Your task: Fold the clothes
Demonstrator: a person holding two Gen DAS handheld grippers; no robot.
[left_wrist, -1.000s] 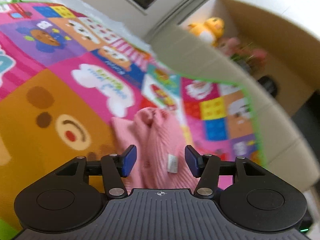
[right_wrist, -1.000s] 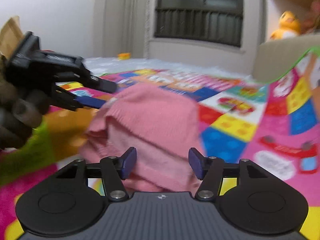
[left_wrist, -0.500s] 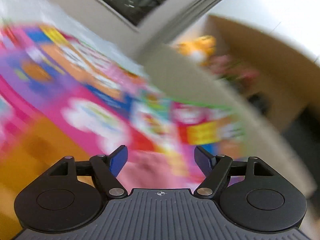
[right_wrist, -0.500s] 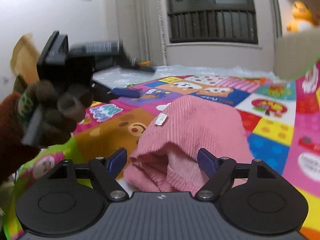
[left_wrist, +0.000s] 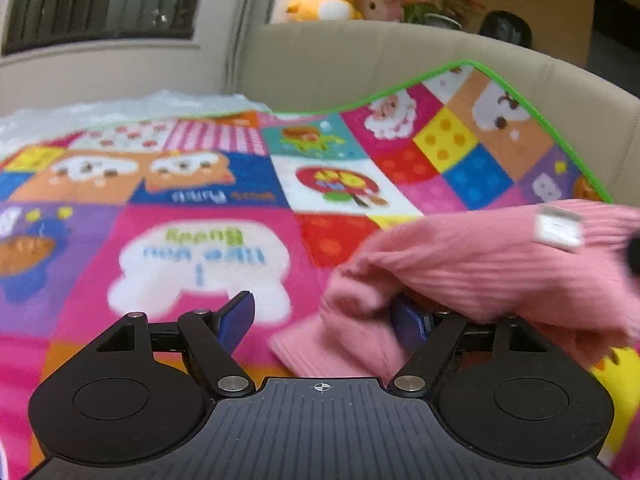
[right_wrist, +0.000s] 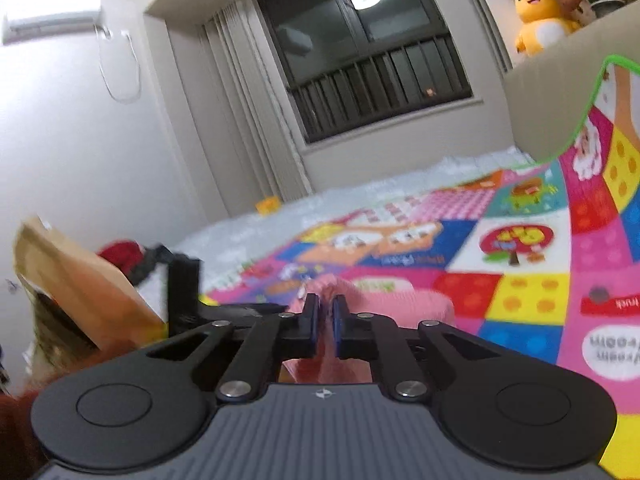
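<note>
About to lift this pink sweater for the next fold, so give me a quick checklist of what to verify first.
1. Right claw shut on the sweater: ok, pink knit pinched between its fingers.
2. Left claw gripping: not ok, it is open, with knit only draped over one finger.
3. Sweater on the mat: ok.
4. Label tucked inside: not ok, it shows on top.
5. Fold tidy: cannot tell, blurred and bunched.
6. Mat beyond the sweater free: ok in both views.
</note>
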